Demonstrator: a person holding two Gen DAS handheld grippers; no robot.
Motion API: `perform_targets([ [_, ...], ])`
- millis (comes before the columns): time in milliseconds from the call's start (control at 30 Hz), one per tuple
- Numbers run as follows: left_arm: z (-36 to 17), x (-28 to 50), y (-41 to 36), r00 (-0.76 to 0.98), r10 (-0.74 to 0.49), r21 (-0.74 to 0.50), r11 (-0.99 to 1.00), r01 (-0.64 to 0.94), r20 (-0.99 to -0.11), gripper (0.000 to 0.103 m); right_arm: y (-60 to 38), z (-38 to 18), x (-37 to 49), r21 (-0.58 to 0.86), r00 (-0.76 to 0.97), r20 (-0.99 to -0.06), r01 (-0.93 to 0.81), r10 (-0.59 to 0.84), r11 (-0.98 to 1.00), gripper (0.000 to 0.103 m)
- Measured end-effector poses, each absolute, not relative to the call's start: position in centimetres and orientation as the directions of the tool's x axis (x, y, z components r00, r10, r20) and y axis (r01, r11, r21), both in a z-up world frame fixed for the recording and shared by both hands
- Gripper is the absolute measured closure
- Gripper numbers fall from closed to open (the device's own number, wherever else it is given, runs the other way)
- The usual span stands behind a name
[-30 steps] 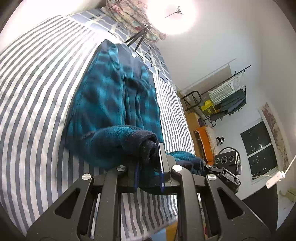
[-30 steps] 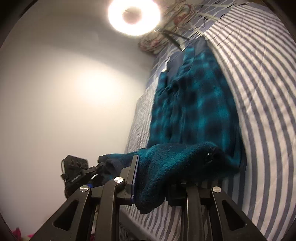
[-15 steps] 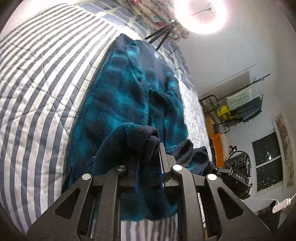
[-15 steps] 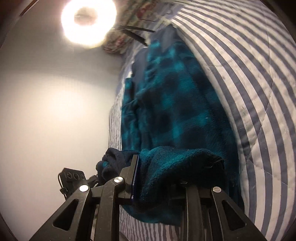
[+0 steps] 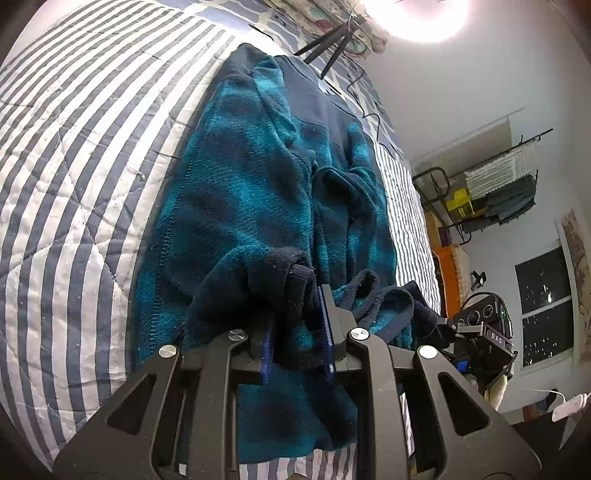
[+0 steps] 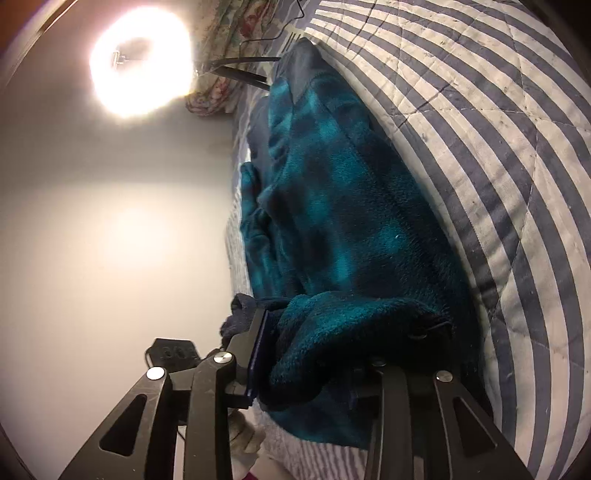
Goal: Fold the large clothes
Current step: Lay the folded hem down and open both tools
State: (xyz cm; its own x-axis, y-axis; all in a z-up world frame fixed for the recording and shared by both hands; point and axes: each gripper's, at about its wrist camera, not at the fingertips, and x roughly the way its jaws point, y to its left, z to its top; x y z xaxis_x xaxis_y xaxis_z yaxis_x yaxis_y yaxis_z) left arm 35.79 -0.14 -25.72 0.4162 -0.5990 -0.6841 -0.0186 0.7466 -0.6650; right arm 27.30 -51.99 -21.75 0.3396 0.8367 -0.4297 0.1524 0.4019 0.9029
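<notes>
A large teal and navy plaid fleece garment [image 5: 258, 177] lies lengthwise on a striped quilt [image 5: 74, 147]. My left gripper [image 5: 297, 328] is shut on a bunched navy hem of the garment and holds it above the lower part. The right wrist view shows the same garment [image 6: 351, 221] on the quilt [image 6: 498, 129]. My right gripper [image 6: 314, 354] is shut on a thick fold of the teal hem, lifted over the rest of the fabric. The other gripper's camera body [image 5: 484, 332] shows at the right of the left wrist view.
A bright ring light [image 6: 140, 66] on a black tripod [image 5: 332, 40] stands at the bed's far end beside a floral pillow [image 6: 229, 33]. A clothes rack [image 5: 491, 188], an orange object and a dark window [image 5: 543, 302] are to the right of the bed. A white wall borders the bed.
Both grippers have carried the held hem forward over the garment toward the far end. More of the garment's lower part is now doubled under the lifted edge.
</notes>
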Motion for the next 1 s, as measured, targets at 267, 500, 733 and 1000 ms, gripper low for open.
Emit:
perform_targets([
  [267, -24.6, 36.0, 0.4, 0.414, -0.624, -0.690, 0.724, -0.015, -0.663, 0.056, -54.9, -17.9, 25.6, 0.899, 0.427, -0.413, 0.052, 0.805, 0.434, 0.033],
  [500, -20.1, 34.1, 2.2, 0.540, -0.555, -0.609, 0.788, 0.095, -0.633, 0.036, -50.8, -13.4, 22.8, 0.667, 0.410, -0.578, -0.261, 0.706, 0.698, 0.061],
  [733, -21.3, 31.8, -0.6, 0.474, -0.515, -0.445, 0.857, 0.261, -0.714, 0.073, -45.1, -14.0, 21.5, 0.462, 0.410, -0.650, -0.455, 0.640, 0.761, 0.066],
  [1000, -23.7, 34.8, -3.0, 0.474, -0.444, -0.342, 0.894, 0.290, -0.760, 0.073, -43.4, -16.5, 25.9, 0.345, 0.447, -0.726, -0.422, 0.523, 0.839, 0.066],
])
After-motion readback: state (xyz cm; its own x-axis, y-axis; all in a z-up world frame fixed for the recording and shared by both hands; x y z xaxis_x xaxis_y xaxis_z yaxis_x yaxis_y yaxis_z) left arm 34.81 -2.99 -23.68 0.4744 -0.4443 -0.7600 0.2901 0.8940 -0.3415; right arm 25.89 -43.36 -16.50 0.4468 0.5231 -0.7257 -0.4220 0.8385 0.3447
